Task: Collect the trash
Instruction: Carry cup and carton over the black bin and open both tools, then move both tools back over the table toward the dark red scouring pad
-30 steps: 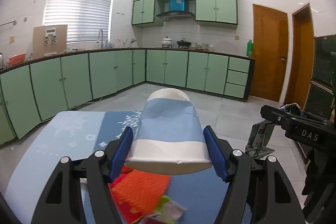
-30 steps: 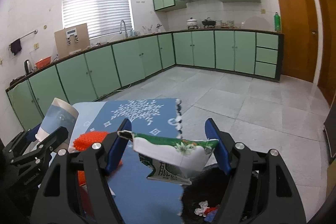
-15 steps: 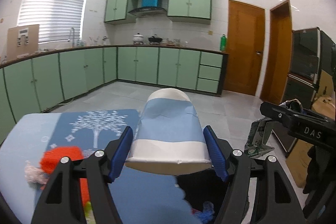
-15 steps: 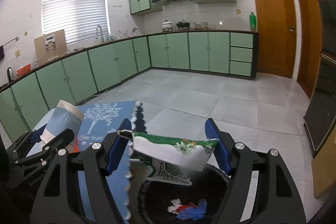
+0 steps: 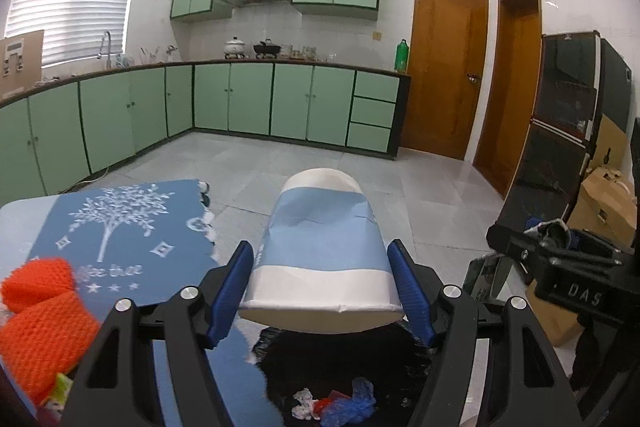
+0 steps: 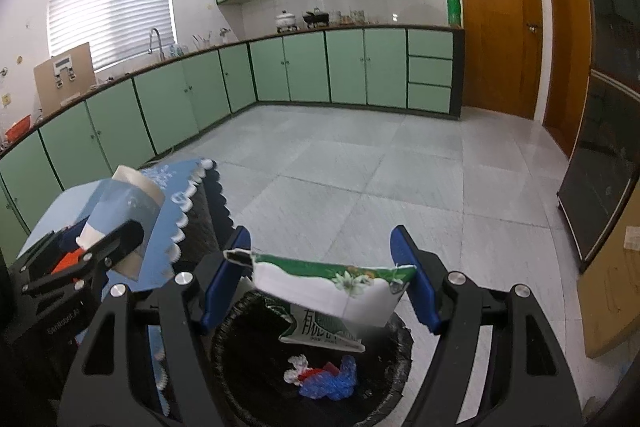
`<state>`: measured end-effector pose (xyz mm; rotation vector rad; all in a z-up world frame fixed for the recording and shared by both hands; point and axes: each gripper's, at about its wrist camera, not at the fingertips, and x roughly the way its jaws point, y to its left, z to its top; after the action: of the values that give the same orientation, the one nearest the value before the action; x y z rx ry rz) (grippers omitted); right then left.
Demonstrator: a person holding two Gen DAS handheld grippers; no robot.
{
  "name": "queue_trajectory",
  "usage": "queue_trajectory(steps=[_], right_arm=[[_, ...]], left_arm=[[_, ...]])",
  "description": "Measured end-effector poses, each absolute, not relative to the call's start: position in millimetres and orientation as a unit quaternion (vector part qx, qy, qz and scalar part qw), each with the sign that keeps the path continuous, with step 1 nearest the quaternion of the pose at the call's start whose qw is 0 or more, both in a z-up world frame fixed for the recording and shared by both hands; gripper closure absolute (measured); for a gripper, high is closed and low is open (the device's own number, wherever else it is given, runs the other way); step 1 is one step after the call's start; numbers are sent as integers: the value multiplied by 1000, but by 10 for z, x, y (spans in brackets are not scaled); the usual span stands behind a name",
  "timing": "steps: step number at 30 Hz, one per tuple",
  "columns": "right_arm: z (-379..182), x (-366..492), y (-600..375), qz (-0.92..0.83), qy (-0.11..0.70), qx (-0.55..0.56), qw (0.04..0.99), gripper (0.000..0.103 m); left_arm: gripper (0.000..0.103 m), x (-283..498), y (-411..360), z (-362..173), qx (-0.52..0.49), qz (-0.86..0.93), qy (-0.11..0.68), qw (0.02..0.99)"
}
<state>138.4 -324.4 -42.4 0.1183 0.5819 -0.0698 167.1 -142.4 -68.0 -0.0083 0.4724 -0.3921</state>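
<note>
Two grippers were loaded: left gripper (image 5: 320, 291) fingers clamped a paper cup (image 5: 322, 259), right gripper (image 6: 320, 283) fingers pinched a torn carton (image 6: 332, 291), both above the trash bin (image 6: 240, 367) for dropping.

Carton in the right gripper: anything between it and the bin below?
Nothing visible. The carton hangs in the right gripper above the open bin, which holds only some scraps at the bottom.
</note>
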Motion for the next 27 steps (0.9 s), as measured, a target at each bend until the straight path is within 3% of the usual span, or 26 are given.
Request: queue_trajectory(steps=[10,13,27], right_arm=[[-826,1624,-3398,-45,324,60,943,32],[-945,1697,-3428,-50,332,57,940,15],[-803,1583,-3267,-53,315,78,944,6]], left_arm=[[29,1904,-1717,-912,3,-203,266,942],[26,1950,-1711,-924,-2,-205,272,940],[15,1843,-1241,-679,-8,-162,256,953]])
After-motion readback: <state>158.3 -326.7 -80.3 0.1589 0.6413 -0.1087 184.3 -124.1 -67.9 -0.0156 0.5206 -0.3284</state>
